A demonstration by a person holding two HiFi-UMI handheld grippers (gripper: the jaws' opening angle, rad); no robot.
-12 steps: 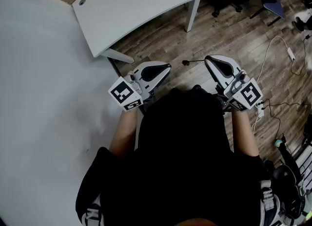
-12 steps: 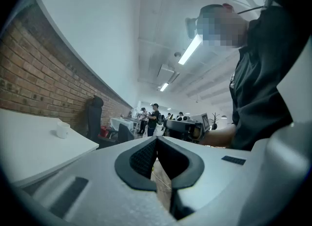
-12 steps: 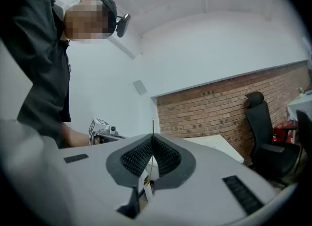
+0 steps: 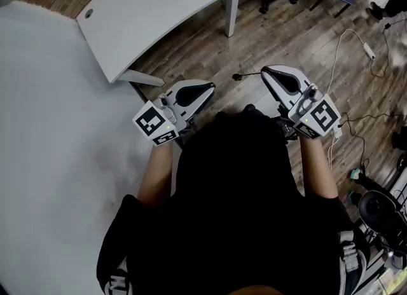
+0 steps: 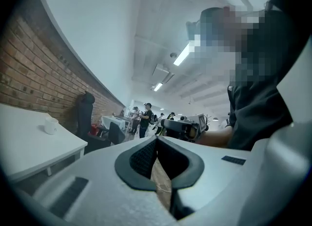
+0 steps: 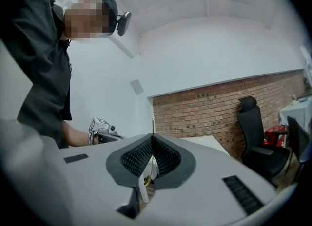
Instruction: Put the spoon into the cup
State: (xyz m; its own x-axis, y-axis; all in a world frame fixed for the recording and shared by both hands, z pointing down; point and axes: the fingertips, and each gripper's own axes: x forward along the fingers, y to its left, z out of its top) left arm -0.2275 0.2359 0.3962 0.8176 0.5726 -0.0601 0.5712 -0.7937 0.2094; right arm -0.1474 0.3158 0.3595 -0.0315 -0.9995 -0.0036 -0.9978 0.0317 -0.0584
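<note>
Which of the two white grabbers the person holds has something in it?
The right gripper: its shut jaws pinch a thin spoon that sticks out past the tips. The left gripper has its jaws shut on nothing.

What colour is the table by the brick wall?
White table, clearest in the head view.

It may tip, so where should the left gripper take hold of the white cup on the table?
Likely take the white cup low on its side wall, coming in level from the side: it stands upright on the table, so jaws can span the wall and its mouth stays free. Any handle is too small to see.
</note>
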